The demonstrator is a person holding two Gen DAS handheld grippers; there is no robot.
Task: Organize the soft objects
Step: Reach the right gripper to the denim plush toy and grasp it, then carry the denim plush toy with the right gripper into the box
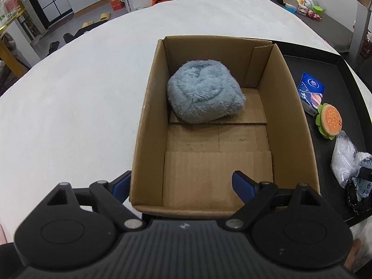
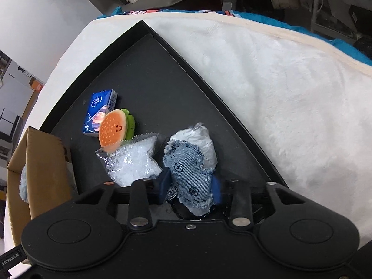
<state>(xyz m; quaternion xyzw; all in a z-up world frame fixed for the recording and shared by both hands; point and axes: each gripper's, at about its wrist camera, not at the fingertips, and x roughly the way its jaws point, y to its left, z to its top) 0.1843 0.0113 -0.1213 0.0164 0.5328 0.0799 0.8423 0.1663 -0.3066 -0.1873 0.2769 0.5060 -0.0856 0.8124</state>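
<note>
White plush blanket across the whole work surface, cluttered room behind. Open cardboard box on the blanket, black tray touching its right side.

Left gripper angled steeply down over the near end of the box, jaws wide apart, straddling the box's near left corner: one blue pad outside the wall, the other inside. Nothing clamped. Fluffy blue-grey plush deep in the box against the far left wall.

Right gripper also tilted steeply down, over the near corner of the tray. Jaws drawn in, blue pads pressing both flanks of a frayed denim pouch, its fabric bulging between them. Grey-white soft bundle touching the pouch on the far side. Clear plastic bag of white filling just left of the pouch. Burger-shaped plush beyond the bag, leaning against a blue tissue packet.
</note>
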